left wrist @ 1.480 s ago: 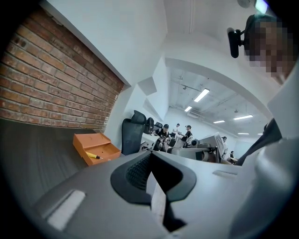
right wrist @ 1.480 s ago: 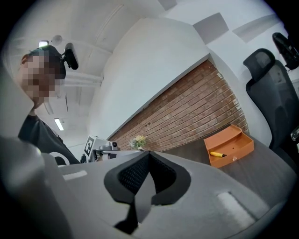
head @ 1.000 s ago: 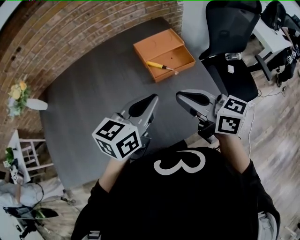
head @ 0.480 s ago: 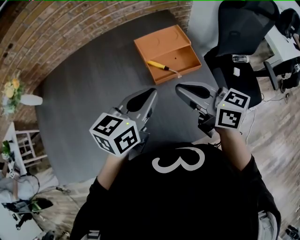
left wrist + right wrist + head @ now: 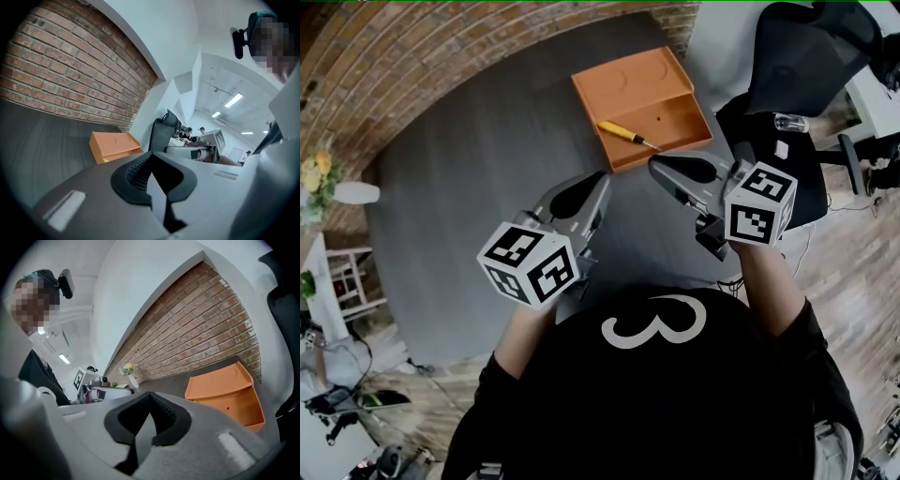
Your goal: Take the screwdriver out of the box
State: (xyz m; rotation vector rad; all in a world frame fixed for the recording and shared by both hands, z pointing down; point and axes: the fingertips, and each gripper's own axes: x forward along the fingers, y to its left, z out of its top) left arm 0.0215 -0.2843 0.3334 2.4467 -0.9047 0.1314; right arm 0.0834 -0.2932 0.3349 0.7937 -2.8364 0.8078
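An orange box (image 5: 628,82) lies open at the far side of the dark table, its lid folded back. In its tray lies the screwdriver (image 5: 619,130), yellow handle to the left, metal shaft to the right. My left gripper (image 5: 601,179) hovers over the table short of the box, jaws shut and empty. Just below the box's near edge my right gripper (image 5: 655,168) hangs, also shut with nothing in it. The left gripper view has the shut left gripper (image 5: 151,157) with the box (image 5: 112,145) beyond it. The right gripper view shows the right gripper (image 5: 150,397) and the box (image 5: 225,390) at right.
The dark grey table (image 5: 469,187) runs along a brick wall (image 5: 412,56). A black office chair (image 5: 806,66) stands right of the box. A white vase with flowers (image 5: 337,192) sits at the left. People at desks show far off in the left gripper view.
Both grippers have moved forward over the table, closer to the orange box. Their jaws stay shut. The box and screwdriver have not moved.
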